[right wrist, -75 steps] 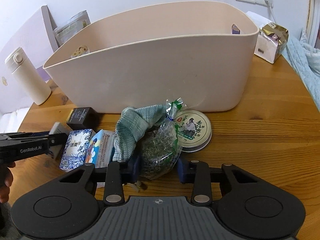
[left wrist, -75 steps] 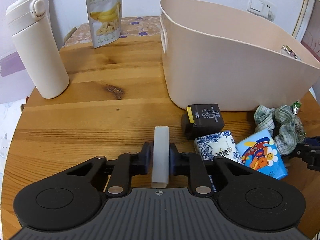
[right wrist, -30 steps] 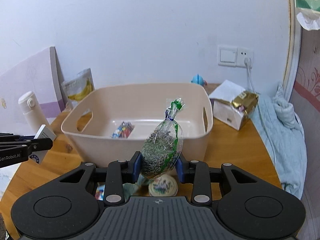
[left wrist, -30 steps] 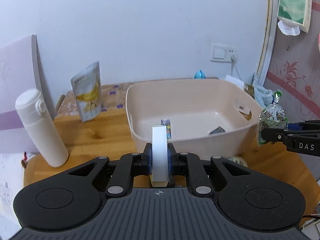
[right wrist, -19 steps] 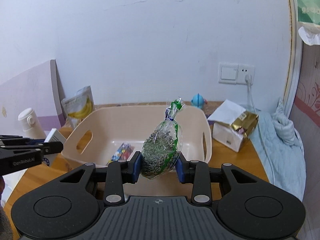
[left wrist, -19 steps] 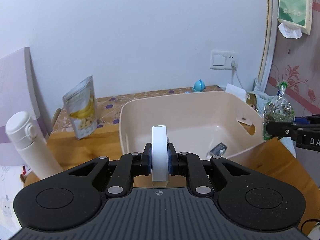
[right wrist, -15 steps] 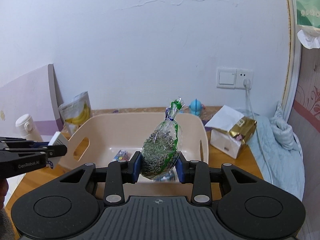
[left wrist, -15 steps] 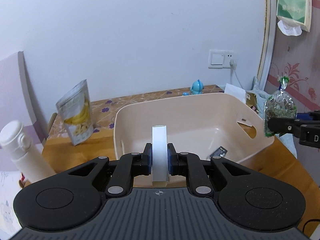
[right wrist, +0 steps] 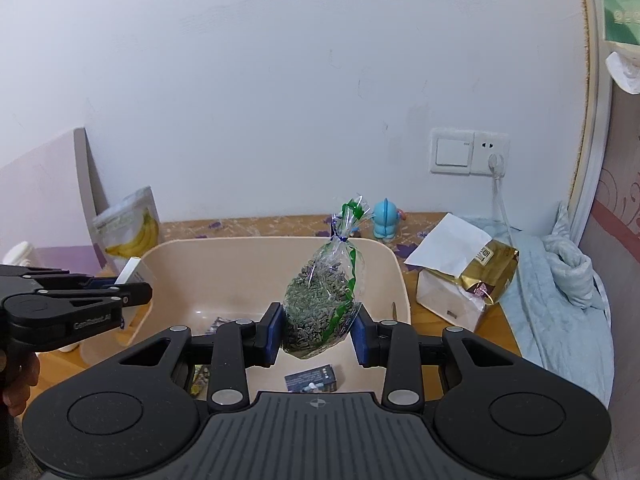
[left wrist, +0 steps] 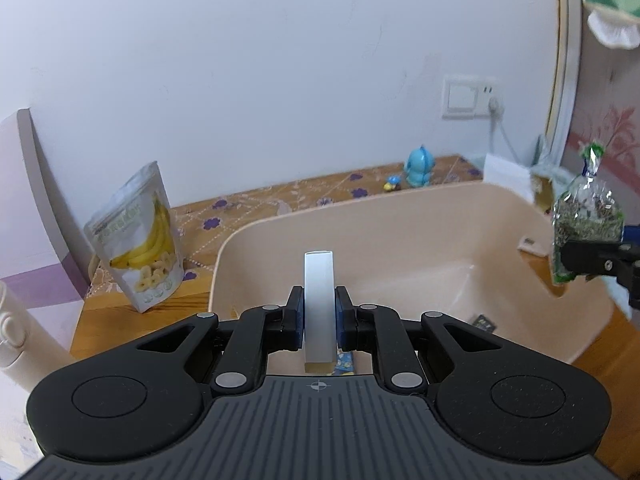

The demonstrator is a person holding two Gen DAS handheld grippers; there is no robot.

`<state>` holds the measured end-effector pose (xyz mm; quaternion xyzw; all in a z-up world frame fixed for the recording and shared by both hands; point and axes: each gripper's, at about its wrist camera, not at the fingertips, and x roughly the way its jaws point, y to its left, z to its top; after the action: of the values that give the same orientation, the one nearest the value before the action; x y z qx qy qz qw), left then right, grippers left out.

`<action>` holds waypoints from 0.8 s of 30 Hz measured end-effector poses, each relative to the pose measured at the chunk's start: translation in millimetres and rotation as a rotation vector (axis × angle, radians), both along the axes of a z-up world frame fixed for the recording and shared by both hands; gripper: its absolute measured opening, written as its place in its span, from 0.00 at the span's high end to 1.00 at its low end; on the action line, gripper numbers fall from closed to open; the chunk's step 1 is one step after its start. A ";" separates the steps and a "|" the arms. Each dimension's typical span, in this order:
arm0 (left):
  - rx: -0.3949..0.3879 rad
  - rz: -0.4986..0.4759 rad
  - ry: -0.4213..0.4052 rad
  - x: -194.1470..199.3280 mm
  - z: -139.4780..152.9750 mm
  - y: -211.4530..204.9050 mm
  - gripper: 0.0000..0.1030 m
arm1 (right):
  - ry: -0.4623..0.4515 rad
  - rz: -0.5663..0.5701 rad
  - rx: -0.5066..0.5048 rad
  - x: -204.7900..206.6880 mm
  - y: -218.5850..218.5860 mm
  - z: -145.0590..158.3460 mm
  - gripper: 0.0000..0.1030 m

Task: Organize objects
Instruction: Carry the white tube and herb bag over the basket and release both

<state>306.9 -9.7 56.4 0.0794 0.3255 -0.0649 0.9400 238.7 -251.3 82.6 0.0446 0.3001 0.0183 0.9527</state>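
My left gripper [left wrist: 318, 316] is shut on a thin white box [left wrist: 318, 300], held upright on its edge over the near left part of the beige basin [left wrist: 400, 216]. In the right wrist view that white box [right wrist: 130, 272] shows at the basin's left rim [right wrist: 256, 242], with the left gripper [right wrist: 136, 294] beside it. My right gripper [right wrist: 318, 332] is shut on a clear bag of dried herbs [right wrist: 324, 300] tied with a green strip, held above the basin's inside. The bag of dried herbs [left wrist: 586, 224] hangs at the basin's right end in the left wrist view. A small dark box [right wrist: 314, 378] and some packets lie on the basin floor.
A banana-chip pouch [left wrist: 140, 240] stands left of the basin, a white bottle [left wrist: 12, 336] at the far left. A blue toy figure [left wrist: 420, 166] sits at the wall. A white and gold box [right wrist: 464, 280] and a light blue cloth [right wrist: 560, 300] lie to the right.
Both grippers have risen from the table with their loads and moved forward over the basin. The left one has carried the white box further right, so the basin now fills the view below it.
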 end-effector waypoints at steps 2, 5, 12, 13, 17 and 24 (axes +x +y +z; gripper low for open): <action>0.011 -0.007 0.030 8.6 -8.0 -3.2 0.85 | 0.019 0.002 -0.009 9.4 0.0 -5.1 0.68; 0.005 -0.014 0.070 18.2 -18.2 -5.1 0.86 | 0.051 0.004 -0.015 21.6 -1.0 -13.6 0.68; -0.006 -0.003 0.154 37.1 -37.5 -5.4 0.85 | 0.120 0.007 -0.052 42.2 3.0 -33.4 0.68; -0.003 0.000 0.167 39.0 -39.9 -5.5 0.85 | 0.129 0.009 -0.058 44.2 3.7 -36.3 0.68; -0.009 0.004 0.213 45.2 -47.7 -2.7 0.85 | 0.169 0.020 -0.105 51.2 6.9 -47.1 0.68; 0.011 -0.001 0.229 46.5 -51.3 -1.7 0.85 | 0.254 0.074 -0.186 64.4 17.9 -62.6 0.67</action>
<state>353.4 -11.4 5.2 0.0768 0.4310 -0.0721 0.8962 303.1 -233.4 20.0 -0.0527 0.4201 0.0197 0.9057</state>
